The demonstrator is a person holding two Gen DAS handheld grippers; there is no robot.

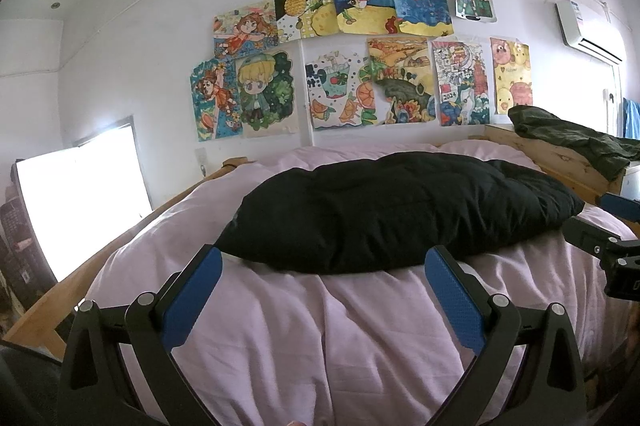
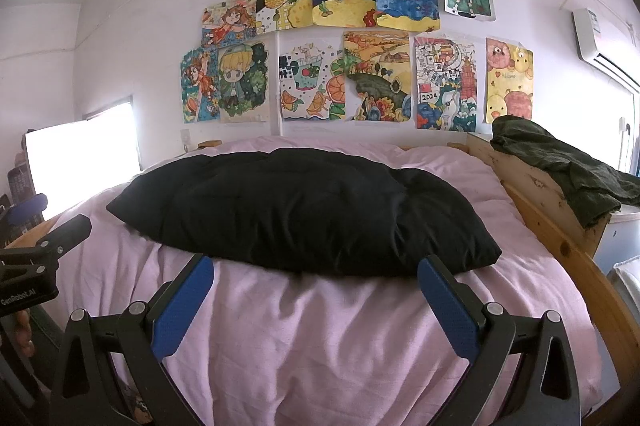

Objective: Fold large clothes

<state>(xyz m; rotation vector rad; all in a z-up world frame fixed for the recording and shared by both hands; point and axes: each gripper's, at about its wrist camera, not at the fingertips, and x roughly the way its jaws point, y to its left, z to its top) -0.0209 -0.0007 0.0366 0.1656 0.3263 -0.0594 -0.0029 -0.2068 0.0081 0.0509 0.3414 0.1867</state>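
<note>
A puffy black padded garment (image 1: 400,210) lies in a folded bundle across the pink duvet (image 1: 320,338); it also shows in the right wrist view (image 2: 304,210) on the duvet (image 2: 320,338). My left gripper (image 1: 324,258) is open and empty, hovering just in front of the garment's near edge. My right gripper (image 2: 316,264) is open and empty, also just short of the near edge. The right gripper's body shows at the left view's right edge (image 1: 608,242); the left gripper's body shows at the right view's left edge (image 2: 36,258).
A wooden bed frame (image 2: 560,226) runs along the right side, with a dark green garment (image 2: 568,166) draped over its headboard. Children's drawings (image 1: 360,50) cover the wall behind. A bright window (image 1: 80,202) is at left, an air conditioner (image 1: 588,30) at upper right.
</note>
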